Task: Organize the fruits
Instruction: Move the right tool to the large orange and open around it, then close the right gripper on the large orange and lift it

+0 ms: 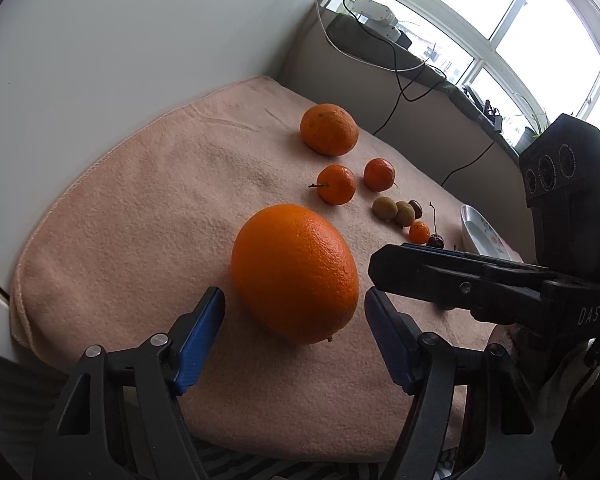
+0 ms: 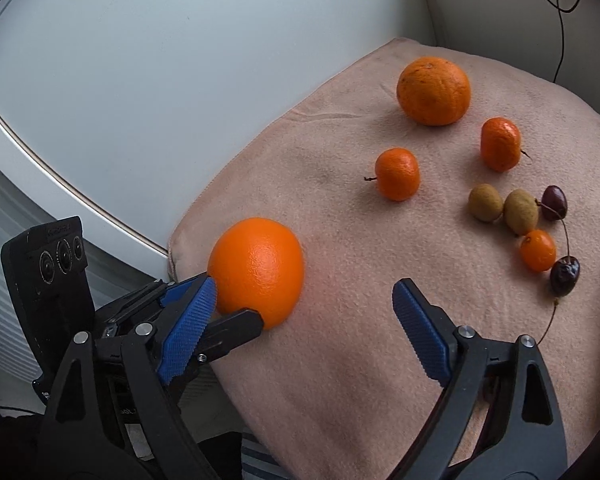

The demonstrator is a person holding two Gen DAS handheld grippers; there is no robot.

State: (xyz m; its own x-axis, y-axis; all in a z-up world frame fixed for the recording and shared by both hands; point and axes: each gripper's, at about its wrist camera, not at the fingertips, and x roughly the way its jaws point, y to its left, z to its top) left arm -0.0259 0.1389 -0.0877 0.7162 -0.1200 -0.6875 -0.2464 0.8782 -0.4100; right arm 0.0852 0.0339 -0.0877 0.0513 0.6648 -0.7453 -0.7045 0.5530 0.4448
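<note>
While the big orange [image 1: 295,272] sits between my left claw's [image 1: 295,300] wide, untouching pads, my right claw [image 2: 304,304] gapes empty beside it.

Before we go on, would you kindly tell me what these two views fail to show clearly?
- White dish with red pattern: left wrist view only, lower part hidden behind the right gripper.
- Large smooth orange: in the right wrist view, its near side is covered by the left gripper, so contact is unclear.
- Dark red cherry: partly hidden in the left view.
</note>
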